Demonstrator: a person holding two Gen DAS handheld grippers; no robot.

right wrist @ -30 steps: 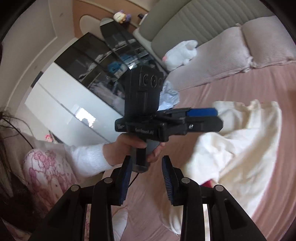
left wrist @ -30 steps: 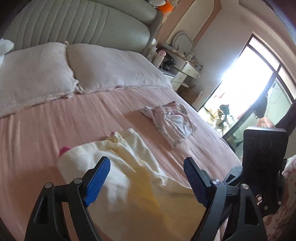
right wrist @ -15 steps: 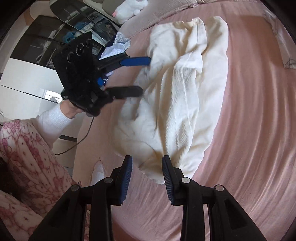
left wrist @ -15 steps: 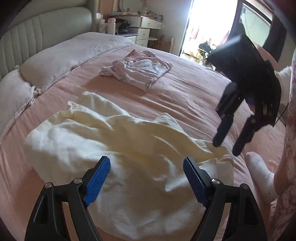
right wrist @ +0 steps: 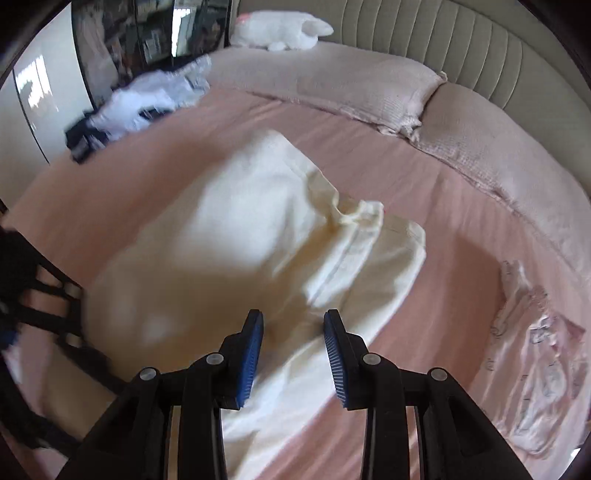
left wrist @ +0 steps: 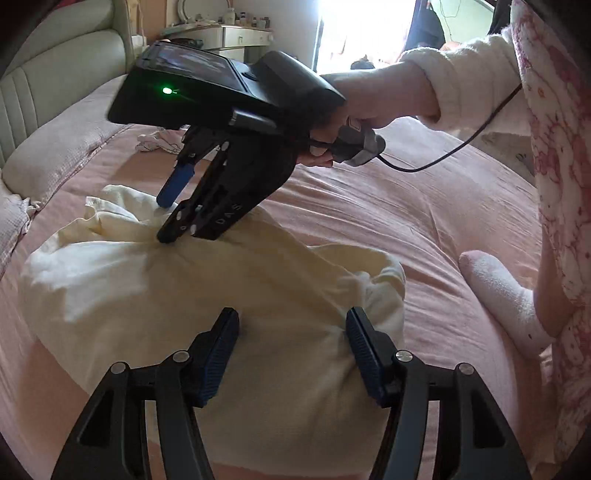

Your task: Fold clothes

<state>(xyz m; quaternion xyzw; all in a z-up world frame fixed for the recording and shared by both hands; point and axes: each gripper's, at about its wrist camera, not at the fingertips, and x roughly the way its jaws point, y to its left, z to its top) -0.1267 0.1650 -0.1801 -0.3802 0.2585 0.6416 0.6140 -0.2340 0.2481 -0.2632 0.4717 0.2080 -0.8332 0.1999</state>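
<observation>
A cream garment (left wrist: 207, 280) lies crumpled on the pink bed sheet (left wrist: 424, 221); it also shows in the right wrist view (right wrist: 266, 236). My left gripper (left wrist: 291, 350) is open, its blue pads just above the garment's near part. My right gripper (right wrist: 293, 347) is open with a narrower gap, right over the garment. In the left wrist view the right gripper (left wrist: 166, 218) points down with its fingertips pressing into the garment's far part.
A folded pink-and-white garment (right wrist: 535, 354) lies at the right of the bed. Two pillows (right wrist: 369, 85) and a white plush toy (right wrist: 280, 27) lie by the headboard. A pile of pale clothes (right wrist: 147, 99) sits at the bed's far left. A socked foot (left wrist: 502, 295) rests on the sheet.
Both grippers have dropped close to the cream garment. The right gripper has swung over it and now touches its far part. The left gripper's gap has narrowed.
</observation>
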